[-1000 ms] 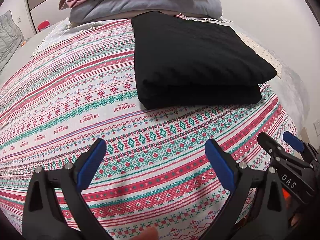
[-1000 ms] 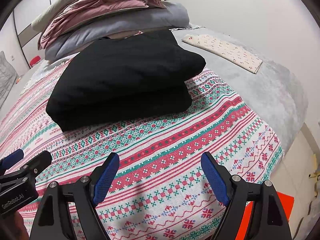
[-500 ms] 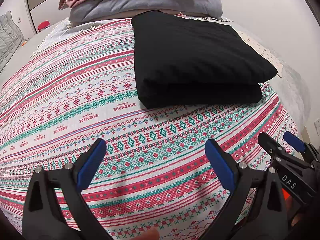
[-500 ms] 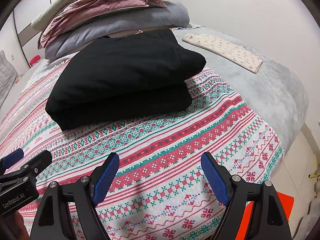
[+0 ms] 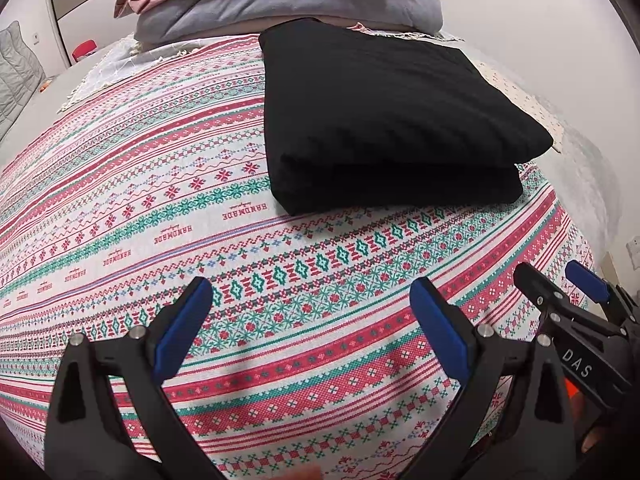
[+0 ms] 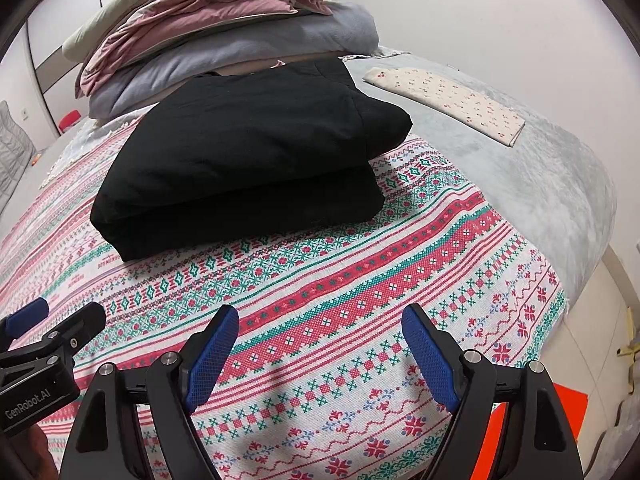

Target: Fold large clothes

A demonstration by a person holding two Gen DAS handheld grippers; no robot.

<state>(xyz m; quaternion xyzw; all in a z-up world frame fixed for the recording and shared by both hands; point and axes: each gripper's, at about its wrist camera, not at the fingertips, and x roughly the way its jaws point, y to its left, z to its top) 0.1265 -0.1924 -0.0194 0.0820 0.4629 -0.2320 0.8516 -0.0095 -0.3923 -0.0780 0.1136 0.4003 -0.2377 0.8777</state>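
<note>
Both grippers, L (image 5: 311, 312) & R (image 6: 320, 340), jaws wide, empty, short of folded black garment (image 6: 248, 152).

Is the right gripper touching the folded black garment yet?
Apart. The right wrist view shows the right gripper open, with a broad band of patterned blanket bare between its fingertips and the folded black garment.

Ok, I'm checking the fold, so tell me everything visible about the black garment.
The black garment is a plain, matte, soft-looking cloth folded into a thick rectangular bundle, its upper layers overhanging the lower at the near edge. It lies flat on the patterned blanket, its far end close by the stacked bedding. Neither gripper touches it.
</note>
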